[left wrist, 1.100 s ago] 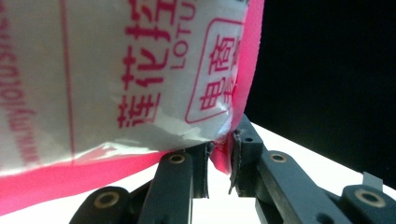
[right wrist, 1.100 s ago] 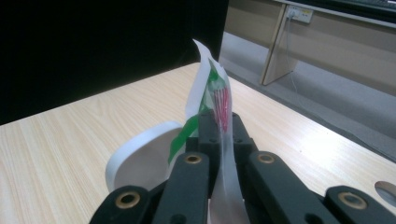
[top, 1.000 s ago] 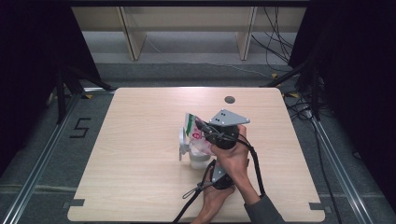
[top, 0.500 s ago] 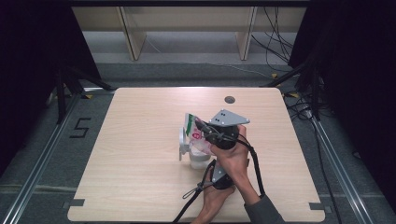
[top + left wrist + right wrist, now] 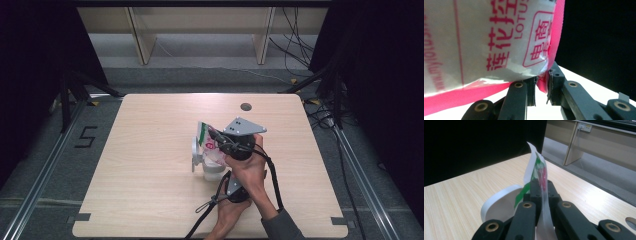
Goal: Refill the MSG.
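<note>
I had both grippers on one plastic packet (image 5: 209, 145), held up off the tabletop (image 5: 150, 200) just right of centre. Right gripper (image 5: 541, 185) was pressed together on the packet's thin top edge, pinching the film with the green and red print; its grey plate (image 5: 244, 127) sat at about 2 o'clock from the packet in the high view. Left gripper (image 5: 541, 83) pinched the packet's pink bottom corner, jaws nearly together with the film between them; white face with red lettering rose at 11 o'clock from those jaws. A white cup (image 5: 212, 170) stood just under the packet, its white lid (image 5: 195, 152) at the packet's 9 o'clock side. Dark round hole (image 5: 245, 106) at 12 o'clock, well apart.
</note>
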A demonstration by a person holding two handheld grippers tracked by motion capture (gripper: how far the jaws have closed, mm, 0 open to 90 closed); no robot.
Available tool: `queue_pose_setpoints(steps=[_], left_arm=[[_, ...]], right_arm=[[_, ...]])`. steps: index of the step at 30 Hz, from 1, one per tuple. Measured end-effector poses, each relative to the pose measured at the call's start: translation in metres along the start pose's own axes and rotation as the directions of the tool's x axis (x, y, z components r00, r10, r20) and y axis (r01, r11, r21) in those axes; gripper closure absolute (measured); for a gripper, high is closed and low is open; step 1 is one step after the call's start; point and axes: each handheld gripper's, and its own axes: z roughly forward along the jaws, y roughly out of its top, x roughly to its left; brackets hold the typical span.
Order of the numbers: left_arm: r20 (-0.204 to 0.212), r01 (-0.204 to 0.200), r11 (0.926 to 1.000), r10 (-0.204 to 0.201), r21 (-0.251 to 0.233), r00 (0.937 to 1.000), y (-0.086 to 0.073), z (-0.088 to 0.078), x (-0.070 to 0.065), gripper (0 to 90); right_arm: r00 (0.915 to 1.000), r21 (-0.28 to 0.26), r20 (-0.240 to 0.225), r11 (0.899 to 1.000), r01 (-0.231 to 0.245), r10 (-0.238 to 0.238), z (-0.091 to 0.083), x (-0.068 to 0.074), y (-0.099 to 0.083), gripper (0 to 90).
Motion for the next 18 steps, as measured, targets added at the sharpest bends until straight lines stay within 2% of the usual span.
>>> queue_pose_setpoints(steps=[2,4,5,6,7,10,18], left_arm=[[0.001,0.0,1.0,0.0,0.001,1.0,-0.0003,0.0,0.0001,79.1],[0.0,0.002,1.0,-0.002,0.001,1.0,-0.0003,0.0003,0.0001,79.1],[0.001,0.004,1.0,-0.004,-0.002,1.0,-0.0002,0.0003,-0.0002,79.1],[0.001,0.004,1.0,-0.004,-0.002,1.0,-0.0002,0.0003,-0.0002,79.1],[0.006,0.0,1.0,0.0,0.009,1.0,0.0004,-0.0008,0.0004,79.2],[0.004,0.001,0.9999,-0.001,0.014,1.0,0.0002,-0.0004,0.001,79.1],[0.005,-0.001,0.9999,0.001,0.016,1.0,0.0003,-0.0006,0.001,79.1]], right_arm=[[1.0,0.005,0.002,1.0,0.002,-0.002,-0.0002,-0.0001,0.0001,88.7],[0.9997,0.001,0.009,1.0,-0.025,0.025,0.0,0.0006,-0.0008,88.7],[0.9998,-0.001,0.007,1.0,-0.021,0.021,-0.0001,0.0003,-0.0007,88.7],[1.0,-0.006,-0.004,1.0,0.003,-0.003,0.0004,-0.0008,-0.0002,88.7],[1.0,-0.009,0.01,1.0,-0.002,0.002,-0.0002,0.0001,-0.0001,88.7],[0.9999,0.01,0.007,1.0,-0.011,0.011,0.0,0.0007,-0.0006,88.7],[1.0,0.006,-0.003,1.0,-0.003,0.003,0.0017,0.0011,-0.0008,88.6]])
